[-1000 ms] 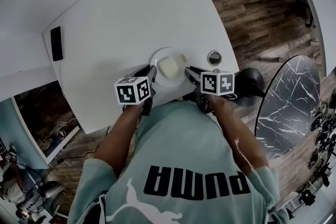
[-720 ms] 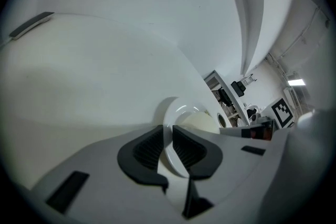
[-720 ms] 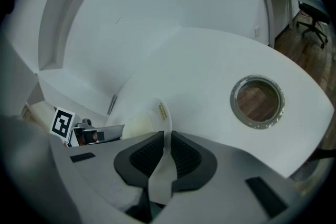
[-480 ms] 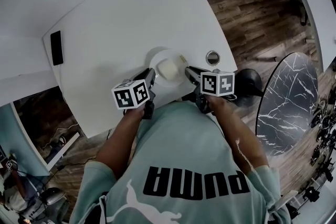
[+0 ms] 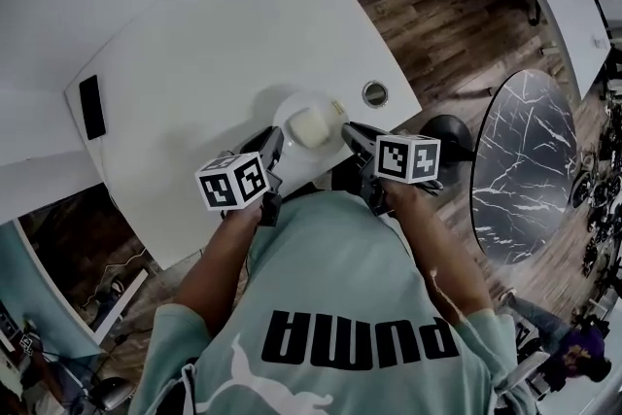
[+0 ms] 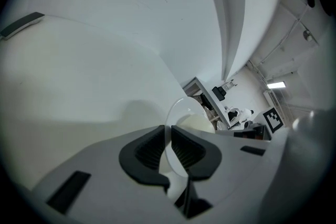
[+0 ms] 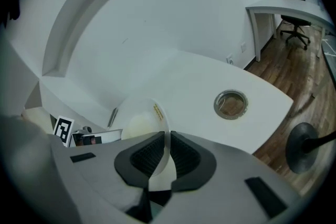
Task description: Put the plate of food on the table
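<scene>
A white plate (image 5: 292, 108) carrying a pale lump of food (image 5: 311, 125) sits over the white table (image 5: 194, 44) near its front edge; whether it rests on the top I cannot tell. My left gripper (image 5: 275, 141) has the plate's left rim between its pads and its jaws are closing on it. In the left gripper view the thin plate (image 6: 178, 110) rim runs between the left gripper (image 6: 168, 147) pads. My right gripper (image 5: 347, 132) is shut on the right rim. In the right gripper view the right gripper (image 7: 168, 153) pinches the plate (image 7: 137, 108), with the food (image 7: 137, 126) behind.
A round cable hole (image 5: 374, 93) lies in the table just right of the plate. A flat black object (image 5: 91, 107) lies at the table's far left edge. A dark marble round table (image 5: 530, 160) and a black chair base (image 5: 452, 133) stand on the wooden floor to the right.
The head view has swung a little, so the table sits differently in the frame. The plate stays between both grippers near the front edge, and the left gripper's cube has dropped slightly lower.
</scene>
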Motion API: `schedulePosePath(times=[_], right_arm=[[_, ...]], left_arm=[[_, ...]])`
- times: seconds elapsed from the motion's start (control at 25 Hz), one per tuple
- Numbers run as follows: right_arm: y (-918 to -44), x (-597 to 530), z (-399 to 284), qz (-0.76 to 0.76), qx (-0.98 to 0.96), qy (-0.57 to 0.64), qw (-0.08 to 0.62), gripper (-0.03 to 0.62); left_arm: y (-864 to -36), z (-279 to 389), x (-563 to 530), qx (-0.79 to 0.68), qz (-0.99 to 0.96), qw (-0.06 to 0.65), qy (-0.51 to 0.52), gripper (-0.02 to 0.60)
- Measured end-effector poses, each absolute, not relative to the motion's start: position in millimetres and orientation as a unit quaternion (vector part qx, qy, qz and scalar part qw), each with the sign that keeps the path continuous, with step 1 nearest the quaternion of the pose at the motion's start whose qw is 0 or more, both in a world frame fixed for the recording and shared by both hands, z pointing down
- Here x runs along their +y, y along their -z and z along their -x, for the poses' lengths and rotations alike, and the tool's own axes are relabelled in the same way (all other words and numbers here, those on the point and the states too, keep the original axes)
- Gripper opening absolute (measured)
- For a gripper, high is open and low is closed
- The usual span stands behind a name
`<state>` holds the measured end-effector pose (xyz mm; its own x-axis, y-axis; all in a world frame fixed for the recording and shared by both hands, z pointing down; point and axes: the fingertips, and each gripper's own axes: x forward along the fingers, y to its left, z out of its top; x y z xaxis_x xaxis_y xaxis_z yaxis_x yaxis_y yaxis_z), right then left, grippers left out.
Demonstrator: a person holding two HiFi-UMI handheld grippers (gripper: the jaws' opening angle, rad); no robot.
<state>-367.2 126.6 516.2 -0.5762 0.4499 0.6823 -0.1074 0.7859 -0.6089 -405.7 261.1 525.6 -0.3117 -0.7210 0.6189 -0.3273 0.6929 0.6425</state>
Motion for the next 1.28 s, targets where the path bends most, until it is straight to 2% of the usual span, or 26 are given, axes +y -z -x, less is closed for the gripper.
schedulePosePath(times=[0.52, 1.28], right_arm=[[-496, 75, 300, 0.015, -0.845, -0.367, 0.388, 0.041], [-477, -65, 133, -0.095, -0.85, -0.427, 0.293, 0.04]], left_arm=[[-504, 368, 199, -0.748, -0.424, 0.487, 0.153, 0.044], [-478, 233, 38, -0.696, -0.527, 0.483, 0.068, 0.044]])
